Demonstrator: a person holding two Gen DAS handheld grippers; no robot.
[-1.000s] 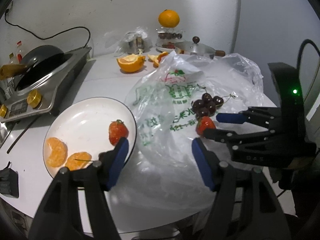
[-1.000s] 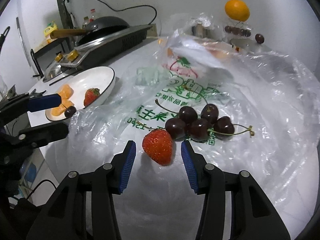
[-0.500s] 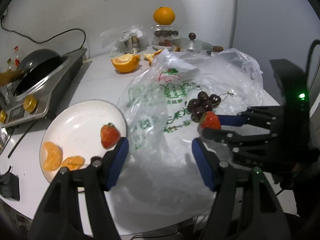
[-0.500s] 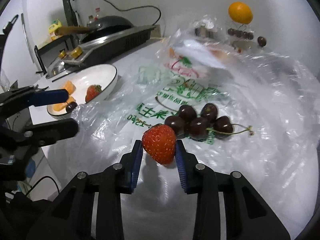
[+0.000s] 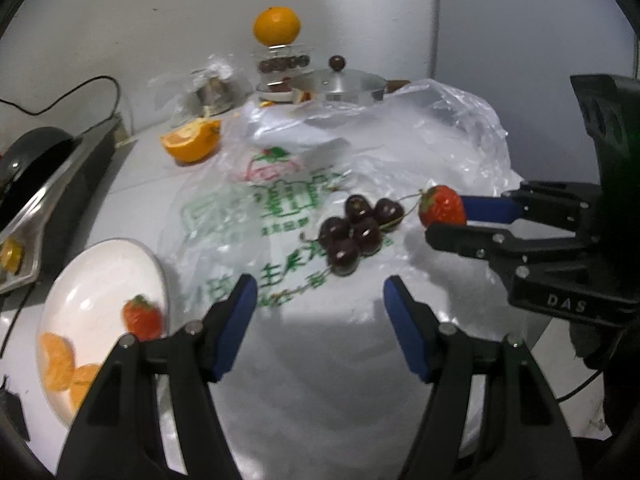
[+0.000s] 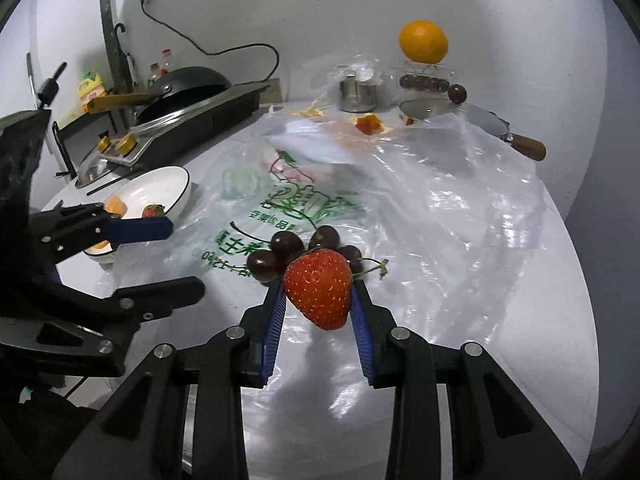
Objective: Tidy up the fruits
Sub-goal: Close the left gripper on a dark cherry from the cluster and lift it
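Dim, cool indoor light glares off the plastic bag (image 6: 460,216) (fisheye edges bend, darken), with slight motion blur.

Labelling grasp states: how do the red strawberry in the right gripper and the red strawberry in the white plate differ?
The red strawberry in the right gripper is pinched between the blue fingers, off the printed plastic bag; the red strawberry in the white plate rests free beside orange segments. The gripped one hangs tip-down; the plated one's leaves point up in the left wrist view. Both are whole, red, green-capped.
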